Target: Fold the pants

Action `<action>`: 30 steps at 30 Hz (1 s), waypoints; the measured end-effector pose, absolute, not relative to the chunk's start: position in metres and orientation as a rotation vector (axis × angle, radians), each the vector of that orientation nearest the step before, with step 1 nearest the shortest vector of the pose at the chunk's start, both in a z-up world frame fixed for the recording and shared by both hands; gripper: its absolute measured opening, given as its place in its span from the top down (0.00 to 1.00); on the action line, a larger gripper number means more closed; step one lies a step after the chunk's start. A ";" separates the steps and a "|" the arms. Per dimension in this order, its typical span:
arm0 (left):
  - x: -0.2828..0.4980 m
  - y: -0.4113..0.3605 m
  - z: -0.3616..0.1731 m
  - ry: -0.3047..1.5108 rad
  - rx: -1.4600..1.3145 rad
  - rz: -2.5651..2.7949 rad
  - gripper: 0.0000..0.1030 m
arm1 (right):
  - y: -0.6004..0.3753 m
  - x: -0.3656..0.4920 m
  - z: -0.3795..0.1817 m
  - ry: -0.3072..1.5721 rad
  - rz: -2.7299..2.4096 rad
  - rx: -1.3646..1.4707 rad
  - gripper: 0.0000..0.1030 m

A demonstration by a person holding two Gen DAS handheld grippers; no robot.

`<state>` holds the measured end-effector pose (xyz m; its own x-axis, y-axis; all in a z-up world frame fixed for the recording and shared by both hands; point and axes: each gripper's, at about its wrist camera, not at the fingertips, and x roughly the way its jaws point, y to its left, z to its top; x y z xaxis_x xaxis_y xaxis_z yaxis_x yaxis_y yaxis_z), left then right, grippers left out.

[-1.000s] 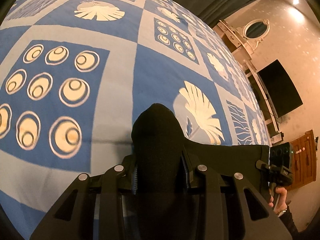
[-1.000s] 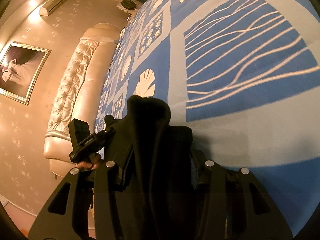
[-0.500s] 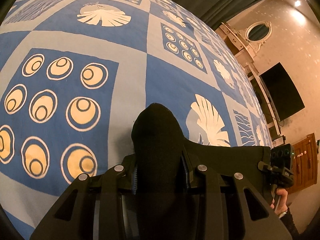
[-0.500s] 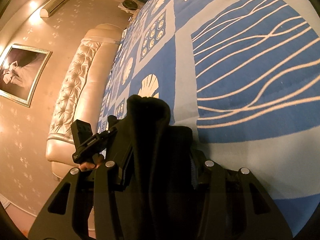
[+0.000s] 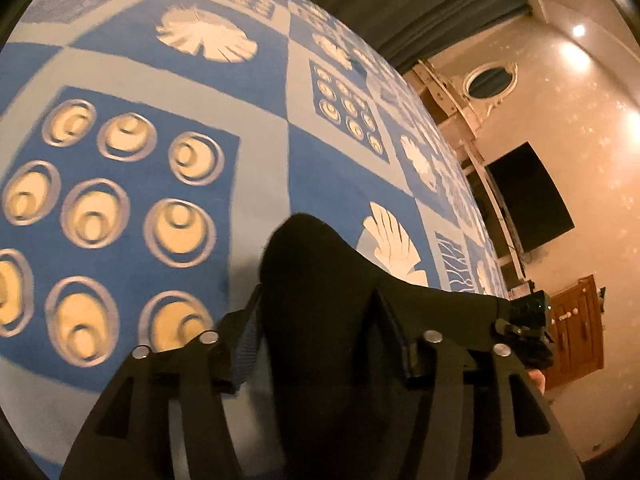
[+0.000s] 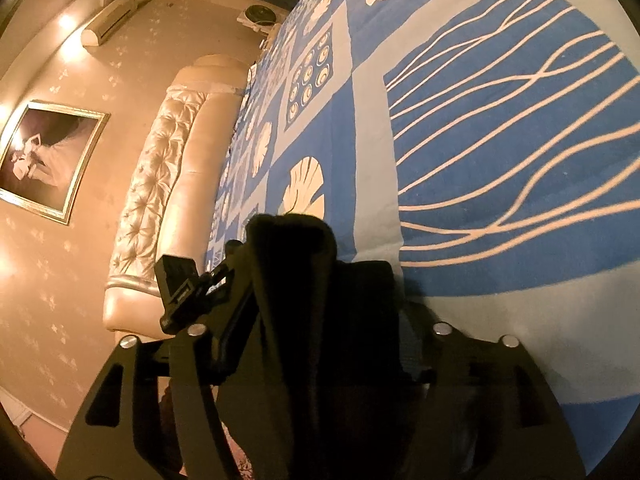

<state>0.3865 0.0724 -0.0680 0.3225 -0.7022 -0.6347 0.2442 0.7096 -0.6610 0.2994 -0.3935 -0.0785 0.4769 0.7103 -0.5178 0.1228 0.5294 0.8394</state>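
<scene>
Left gripper (image 5: 316, 320) and right gripper (image 6: 320, 320), jaws just opened wider, each with a bunch of the black pants (image 5: 316, 264) standing between its fingers; whether the pads press it cannot be told. The pants stretch between both grippers, above the blue patterned bedspread (image 5: 260, 80), its near part.

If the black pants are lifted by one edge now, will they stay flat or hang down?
Probably hang down: the black pants bulge softly between the left gripper, whose jaws have just been opening. In the right gripper they fold into creases, so likely floppy, not stiff.
</scene>
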 end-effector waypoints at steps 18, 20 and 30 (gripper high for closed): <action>0.304 0.089 -0.070 1.103 -0.556 -0.706 0.25 | -0.401 0.253 -0.078 1.057 0.396 0.972 0.21; 0.305 0.085 -0.071 1.095 -0.584 -0.720 0.25 | -0.391 0.261 -0.080 1.075 0.436 0.983 0.21; 0.305 0.080 -0.083 1.100 -0.570 -0.691 0.65 | -0.371 0.271 -0.095 1.094 0.463 0.979 0.63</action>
<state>0.3052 0.0799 -0.0826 0.2890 -0.7455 -0.6006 0.2172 0.6621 -0.7173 0.2705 -0.3715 -0.0946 0.4233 0.7381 -0.5254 0.1374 0.5209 0.8425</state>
